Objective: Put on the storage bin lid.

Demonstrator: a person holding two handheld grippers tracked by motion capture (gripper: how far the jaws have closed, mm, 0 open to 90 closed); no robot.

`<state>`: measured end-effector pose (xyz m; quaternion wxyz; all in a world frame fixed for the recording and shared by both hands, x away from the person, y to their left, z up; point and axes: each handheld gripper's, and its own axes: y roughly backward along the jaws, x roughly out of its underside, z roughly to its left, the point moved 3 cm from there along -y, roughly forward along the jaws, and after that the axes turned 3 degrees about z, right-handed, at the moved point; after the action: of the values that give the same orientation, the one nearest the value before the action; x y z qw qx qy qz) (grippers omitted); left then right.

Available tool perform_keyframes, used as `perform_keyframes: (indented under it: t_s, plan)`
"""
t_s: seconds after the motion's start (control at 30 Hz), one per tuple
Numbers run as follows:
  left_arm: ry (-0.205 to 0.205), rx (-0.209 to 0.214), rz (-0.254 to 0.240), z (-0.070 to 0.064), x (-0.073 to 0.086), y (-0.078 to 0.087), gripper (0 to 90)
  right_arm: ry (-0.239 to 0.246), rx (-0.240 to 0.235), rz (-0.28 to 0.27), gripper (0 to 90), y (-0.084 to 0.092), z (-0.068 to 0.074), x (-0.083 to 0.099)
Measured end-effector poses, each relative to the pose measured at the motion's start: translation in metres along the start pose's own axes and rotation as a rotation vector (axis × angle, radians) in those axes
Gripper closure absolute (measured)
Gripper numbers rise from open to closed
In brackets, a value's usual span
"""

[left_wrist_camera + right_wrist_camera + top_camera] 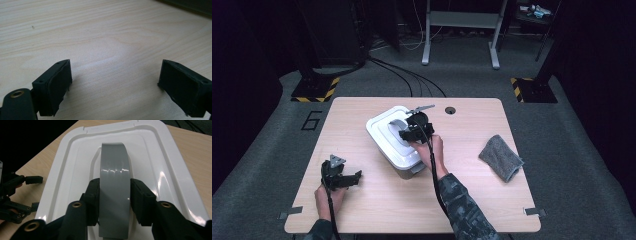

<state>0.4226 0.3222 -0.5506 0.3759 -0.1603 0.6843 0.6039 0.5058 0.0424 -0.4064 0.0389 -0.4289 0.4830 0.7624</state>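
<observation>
**Right jaws astride the grey handle of the white box lid**

A white plastic storage box (393,141) sits a little left of the middle of the wooden table (362,210), turned at an angle to its edges. Its lid (172,167) is glossy white, rectangular with rounded corners and a stepped, raised rim around a sunken middle. Along that middle runs a smooth grey handle (114,187), a broad arched band that catches the light. A grey latch shows at the box's near end in the high view.

The right gripper (114,202) reaches onto the lid from the person's side, with the grey handle between its two black jaws. The jaws stand only a little apart, one pad close against each edge of the band; whether they press on it or merely flank it I cannot tell.

The left gripper (341,176) rests well apart from the box, near the table's front left corner. Its jaws are spread wide over bare wood, holding nothing.

A folded grey cloth (501,157) lies off to the right of the box.
</observation>
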Motion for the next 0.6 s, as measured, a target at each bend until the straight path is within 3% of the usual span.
perform_keyframes:
  t_s: [0.37, 0.6]
  plan:
    - [0.002, -0.003, -0.006, 0.0, 0.0, 0.0, 10.9, 0.04, 0.01, -0.038, 19.4, 0.018, -0.007, -0.001]
    - [0.0, -0.002, -0.001, 0.0, 0.0, 0.0, 11.0, 0.081, 0.022, -0.061, 9.8, 0.037, -0.011, 0.001]
